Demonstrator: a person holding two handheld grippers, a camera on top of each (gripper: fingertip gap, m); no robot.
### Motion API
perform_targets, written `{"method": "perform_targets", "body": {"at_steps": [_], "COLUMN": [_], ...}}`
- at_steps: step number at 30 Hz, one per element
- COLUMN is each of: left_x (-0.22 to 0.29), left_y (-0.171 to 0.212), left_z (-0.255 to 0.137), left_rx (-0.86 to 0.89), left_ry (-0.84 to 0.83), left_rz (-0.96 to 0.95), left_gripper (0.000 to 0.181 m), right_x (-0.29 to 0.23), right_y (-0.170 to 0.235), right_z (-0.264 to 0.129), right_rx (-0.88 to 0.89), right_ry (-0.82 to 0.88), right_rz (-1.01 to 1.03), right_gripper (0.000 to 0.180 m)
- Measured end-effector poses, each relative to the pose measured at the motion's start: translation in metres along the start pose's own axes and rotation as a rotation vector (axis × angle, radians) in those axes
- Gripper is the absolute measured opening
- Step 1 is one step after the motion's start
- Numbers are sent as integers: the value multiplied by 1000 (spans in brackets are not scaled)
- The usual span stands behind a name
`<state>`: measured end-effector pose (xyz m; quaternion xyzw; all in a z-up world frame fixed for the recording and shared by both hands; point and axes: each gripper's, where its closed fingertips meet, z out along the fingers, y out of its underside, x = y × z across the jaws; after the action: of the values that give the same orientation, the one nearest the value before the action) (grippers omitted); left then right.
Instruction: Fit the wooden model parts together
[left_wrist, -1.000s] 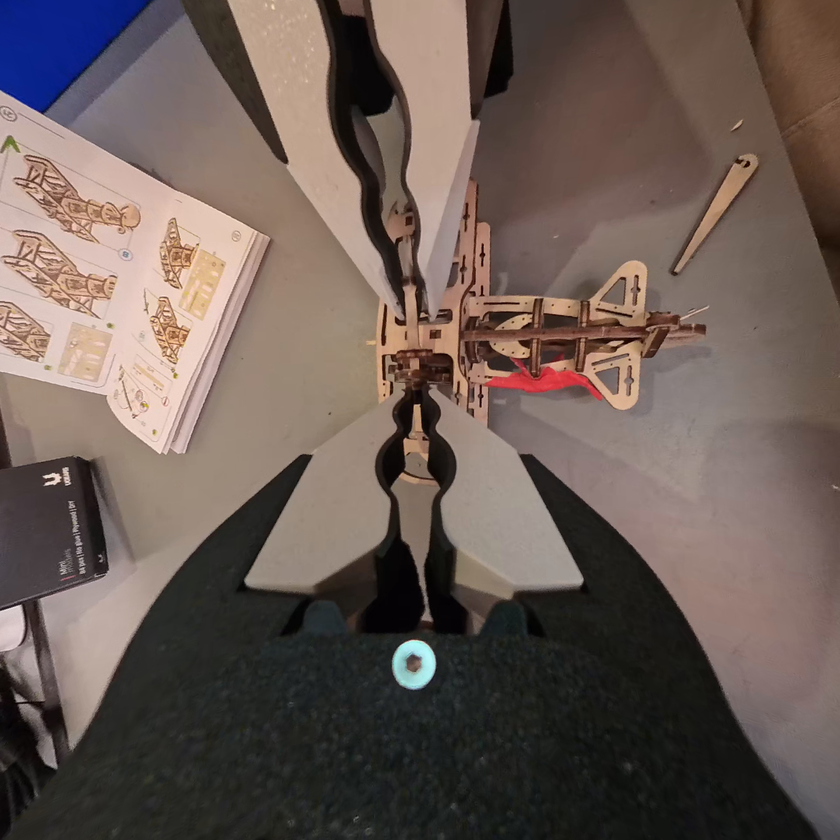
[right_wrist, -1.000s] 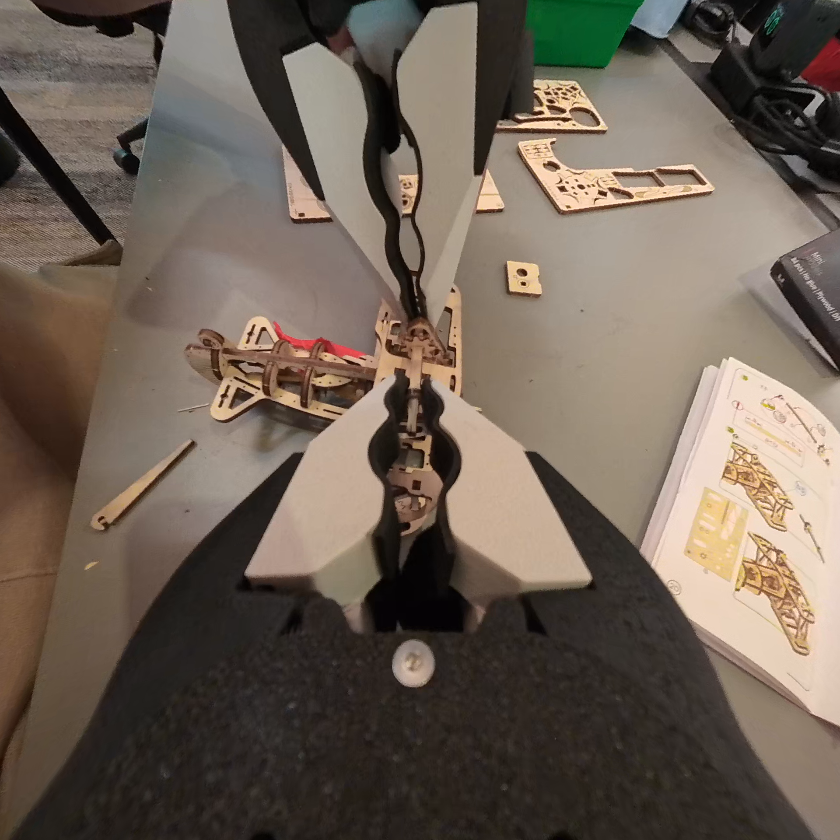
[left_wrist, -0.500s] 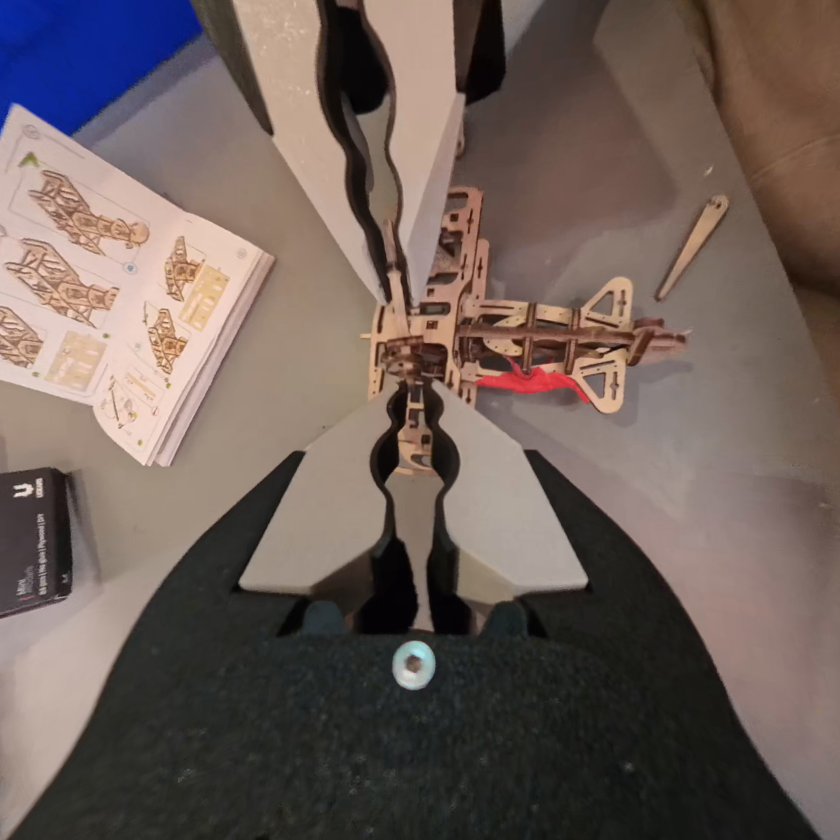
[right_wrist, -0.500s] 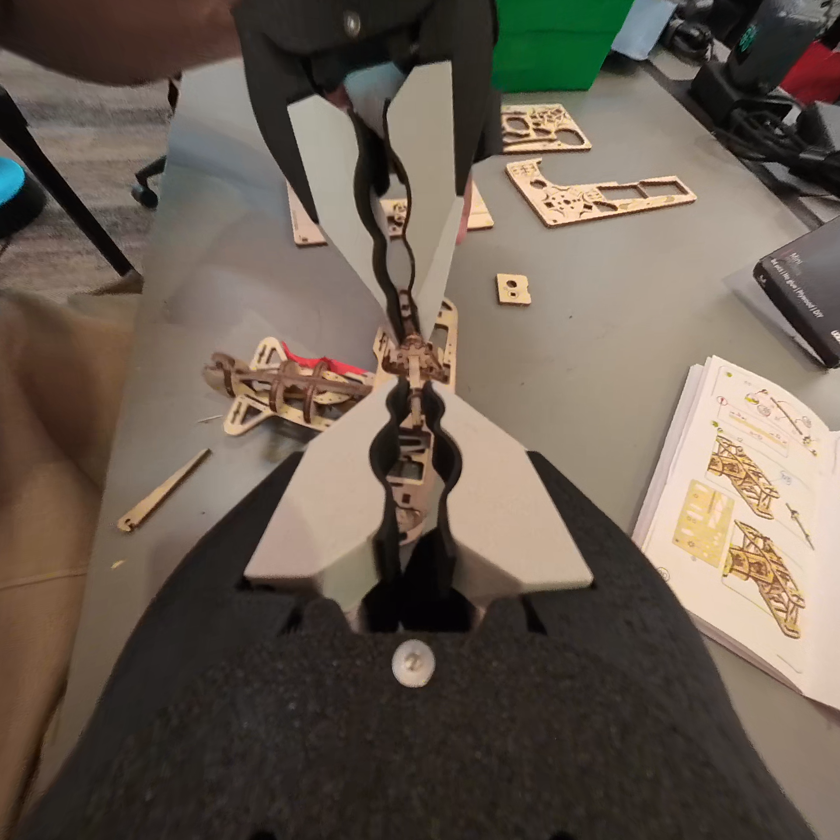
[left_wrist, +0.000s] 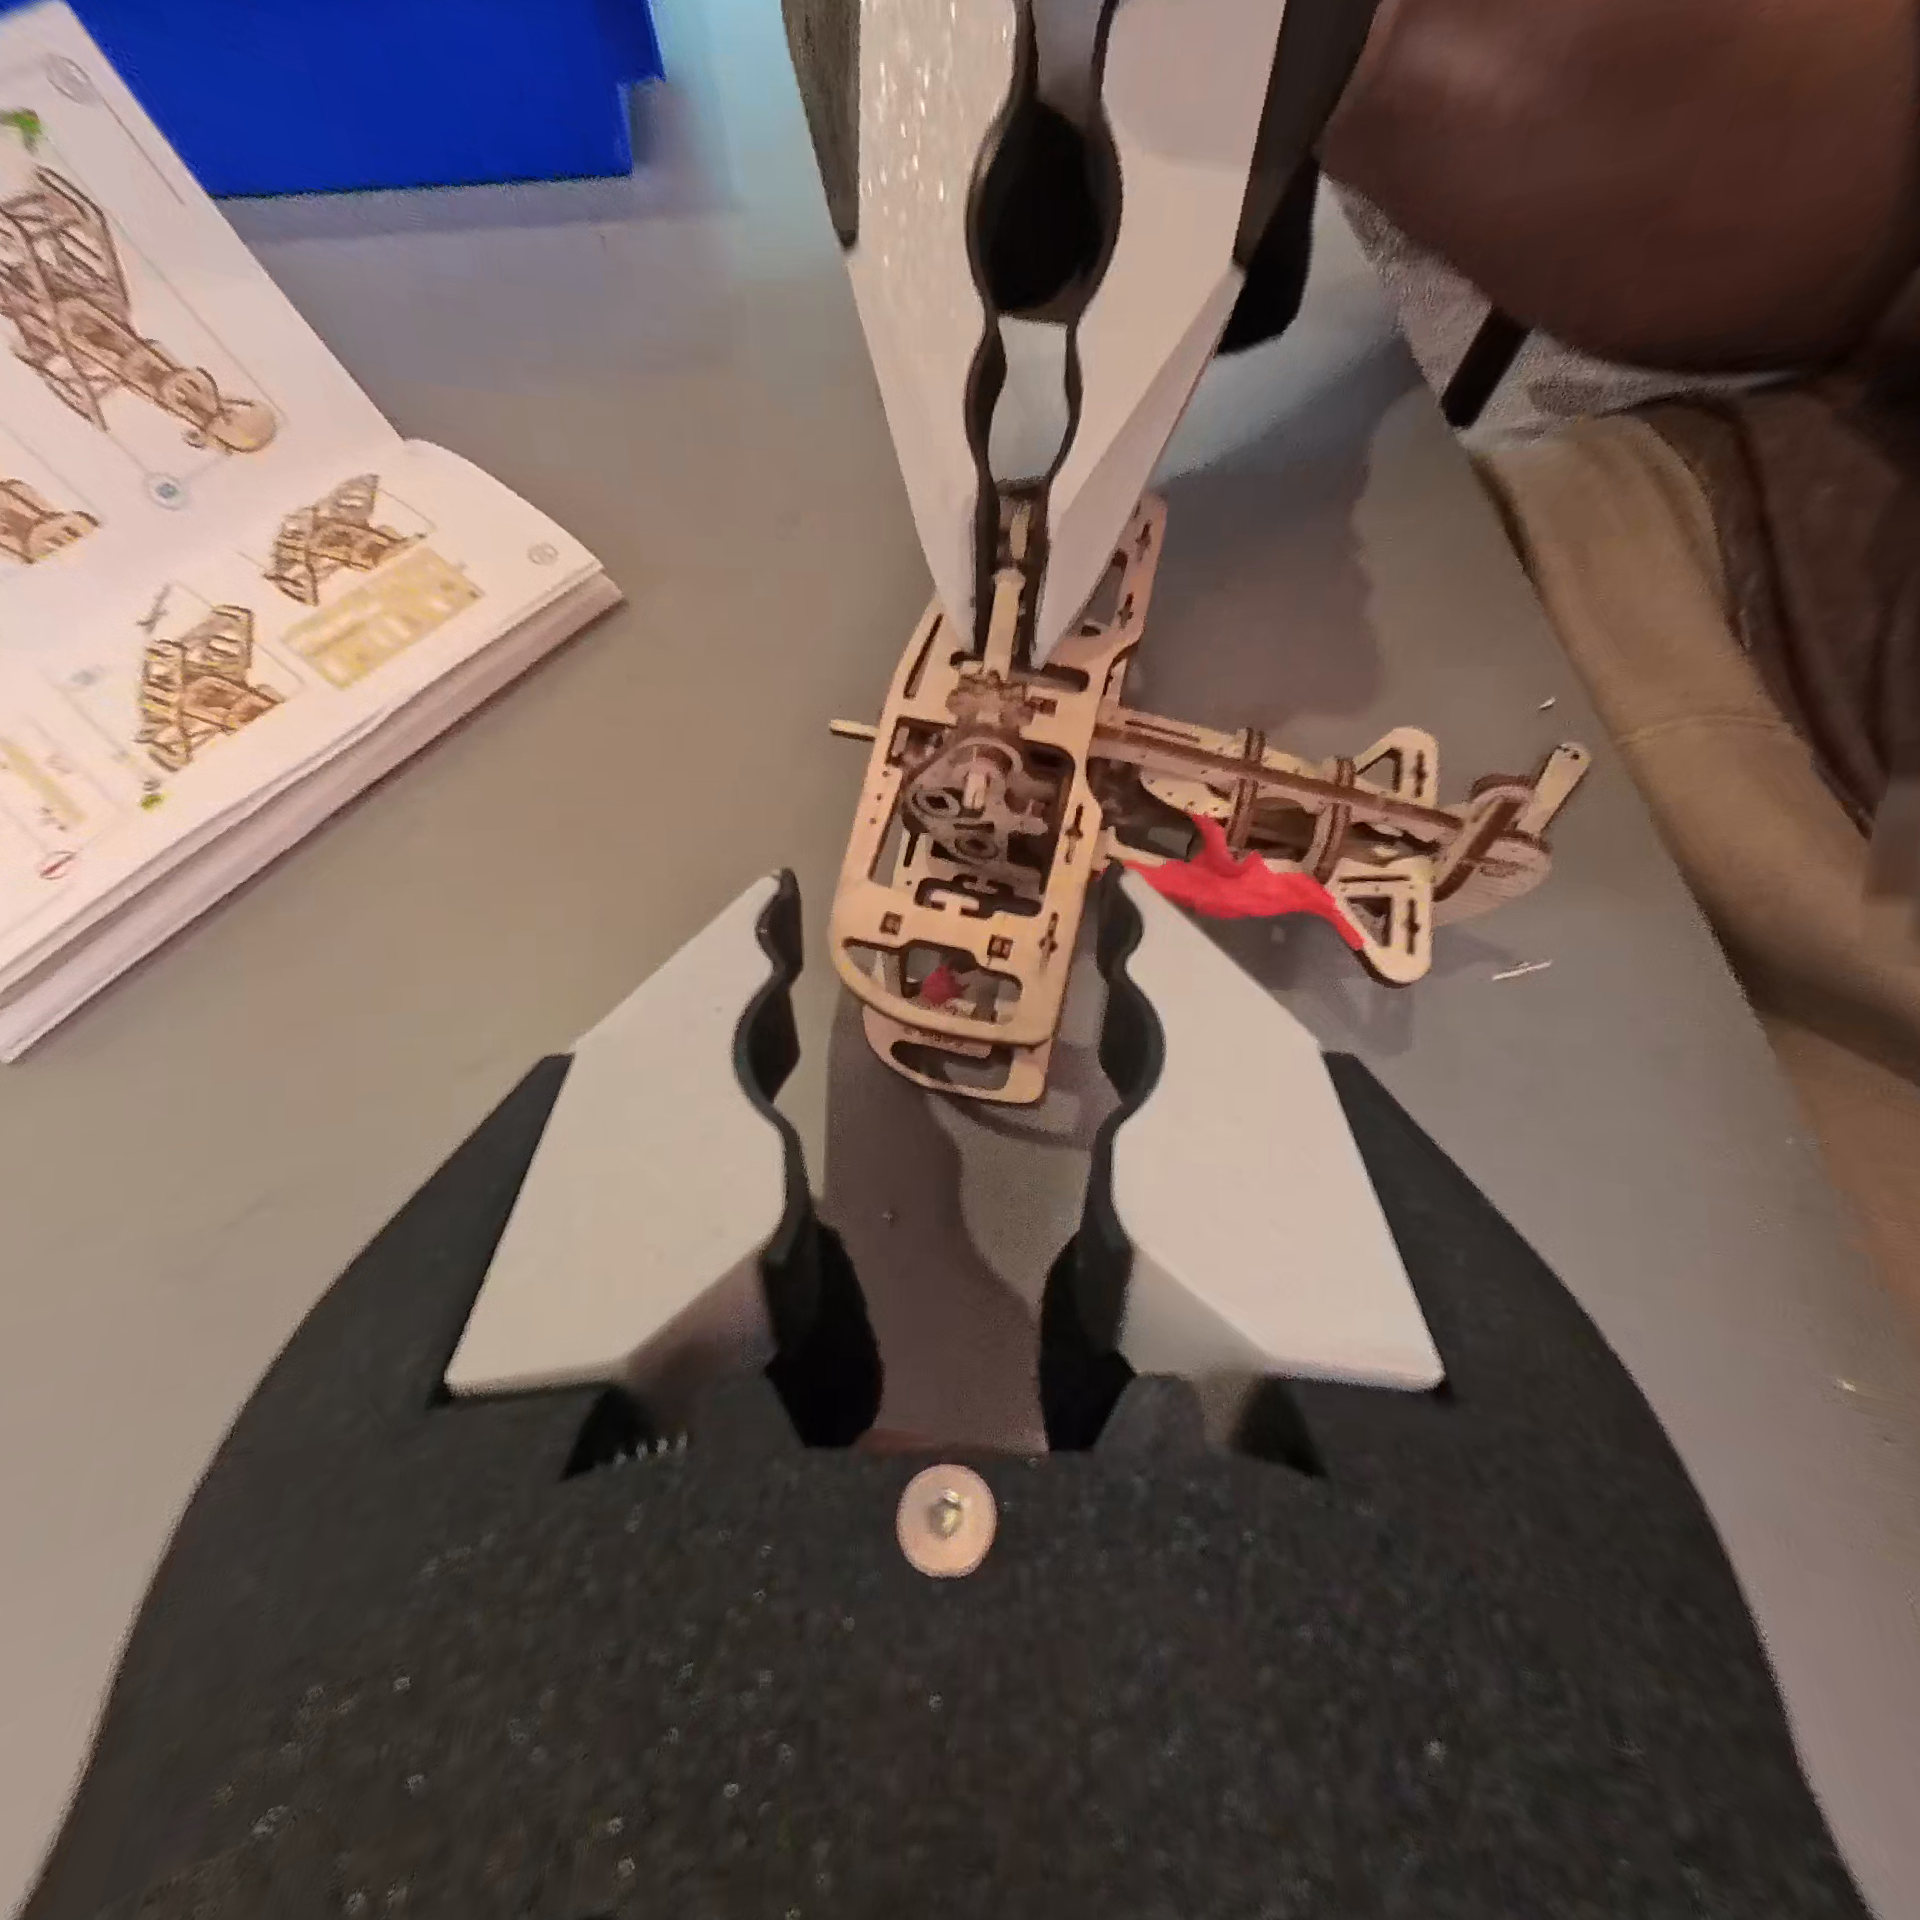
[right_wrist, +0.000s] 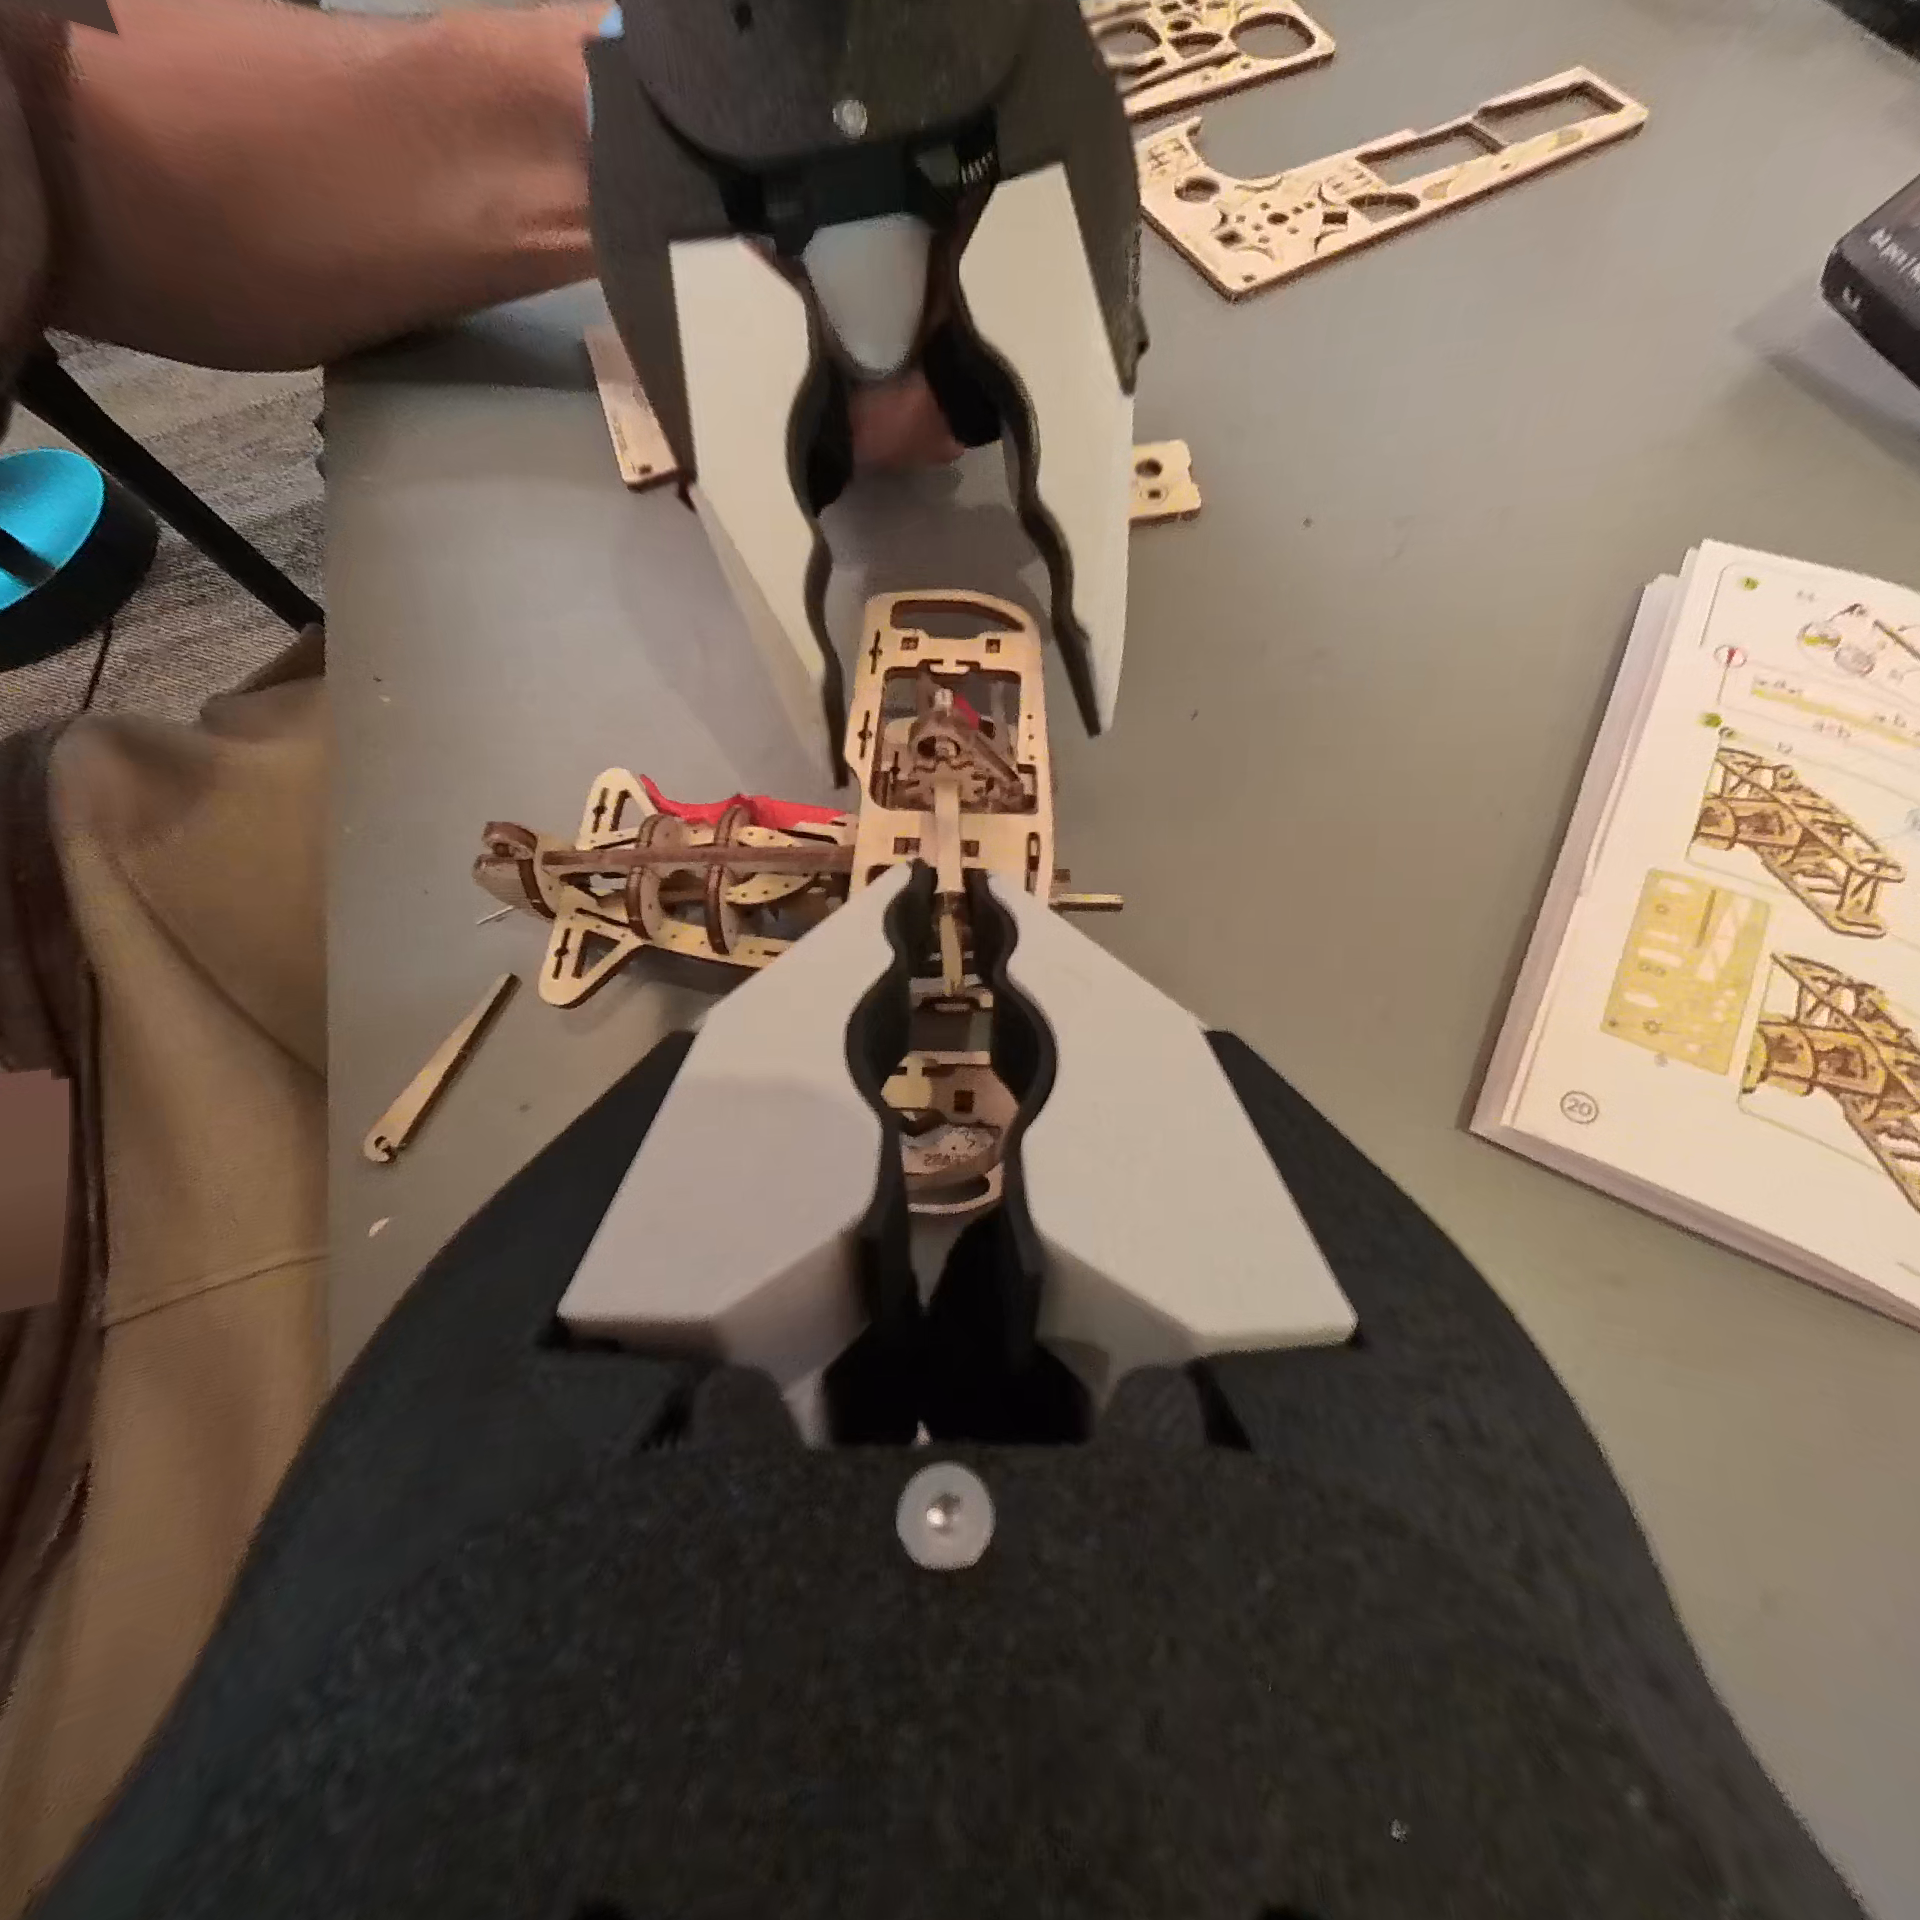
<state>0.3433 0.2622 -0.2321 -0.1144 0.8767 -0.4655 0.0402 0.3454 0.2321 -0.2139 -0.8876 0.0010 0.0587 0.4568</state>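
The wooden biplane model lay on the grey table — pale laser-cut ply, darker gearwork in the nose, a red scrap by its fuselage. My left gripper stood spread wide, empty; my right gripper was clamped on the model's thin propeller strip.

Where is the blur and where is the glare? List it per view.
Left wrist view: instruction booklet motion-blurred, bright glare on the table inside the open left gripper. Right wrist view: forearm smeared, wooden model sharp.
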Motion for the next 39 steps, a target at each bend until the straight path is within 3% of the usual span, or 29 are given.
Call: {"method": "perform_targets", "body": {"at_steps": [3, 9, 17, 24, 33, 39], "left_x": [-1, 1, -2, 0, -1, -2], "left_y": [5, 3, 4, 4, 4, 4], "left_z": [6, 6, 7, 8, 8, 8], "left_rx": [-12, 0, -10, -15, -14, -16], "left_ry": [-22, -39, -53, -47, -56, -69], "left_rz": [31, 57, 49, 56, 58, 68], "left_gripper": [46, 45, 45, 45, 45, 45], "right_x": [-1, -3, -9, -6, -4, 1], "right_y": [2, 4, 4, 8, 24, 21], "right_z": [-2, -4, -6, -9, -28, -55], "right_rx": [-34, -116, -181, -261, -432, -312], "right_ry": [7, -6, -24, 53, 84, 147], "right_rz": [5, -8, 151, 187, 126, 87], "right_gripper": [5, 5, 5, 6, 16, 19]}}
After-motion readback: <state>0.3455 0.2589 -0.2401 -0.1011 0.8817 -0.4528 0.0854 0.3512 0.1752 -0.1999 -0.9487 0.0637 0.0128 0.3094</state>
